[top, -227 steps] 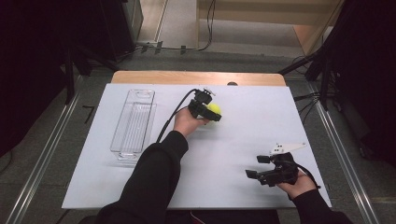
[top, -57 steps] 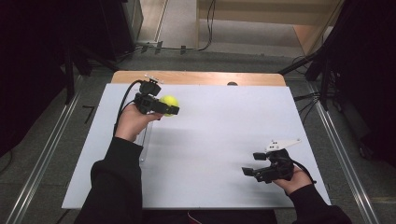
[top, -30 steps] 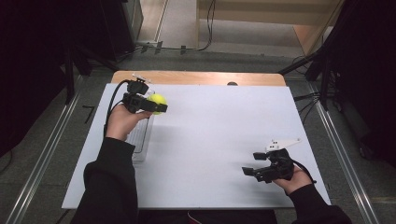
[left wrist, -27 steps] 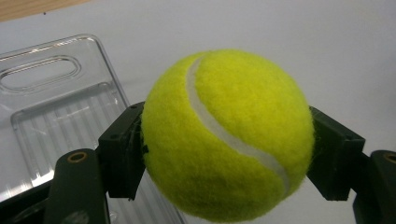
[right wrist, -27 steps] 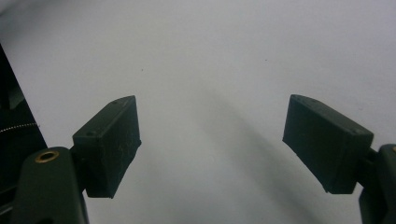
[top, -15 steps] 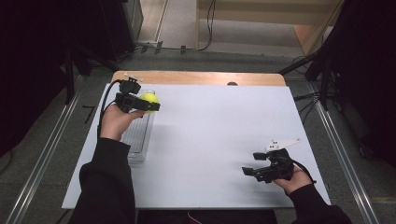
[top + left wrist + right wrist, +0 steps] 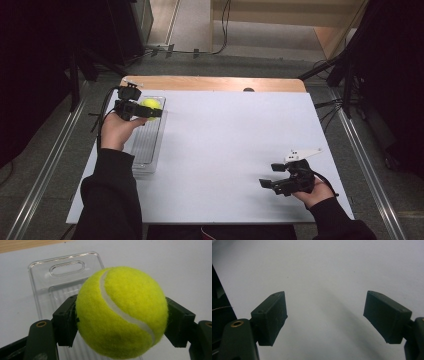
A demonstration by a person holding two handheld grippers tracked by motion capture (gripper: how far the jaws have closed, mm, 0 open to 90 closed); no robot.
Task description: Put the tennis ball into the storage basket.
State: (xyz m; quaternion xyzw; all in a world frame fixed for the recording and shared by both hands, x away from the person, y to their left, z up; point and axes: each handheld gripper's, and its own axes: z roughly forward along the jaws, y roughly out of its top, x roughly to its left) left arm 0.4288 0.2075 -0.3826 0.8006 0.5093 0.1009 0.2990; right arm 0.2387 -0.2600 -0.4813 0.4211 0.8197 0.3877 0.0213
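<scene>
One tennis ball [image 7: 150,106] sits clamped between the fingers of the left gripper [image 7: 148,112], which has carried it from the middle of the white surface [image 7: 235,140] leftward until it hangs over the far end of the clear plastic tray [image 7: 148,145]. In the left gripper view the ball [image 7: 121,312] is above the tray [image 7: 45,280], near its handle slot. That shift suggests a drop into the tray comes next; the ball is not yet released. The right gripper [image 7: 280,181] stays parked near the right front edge, fingers [image 7: 270,317] wide apart and empty.
</scene>
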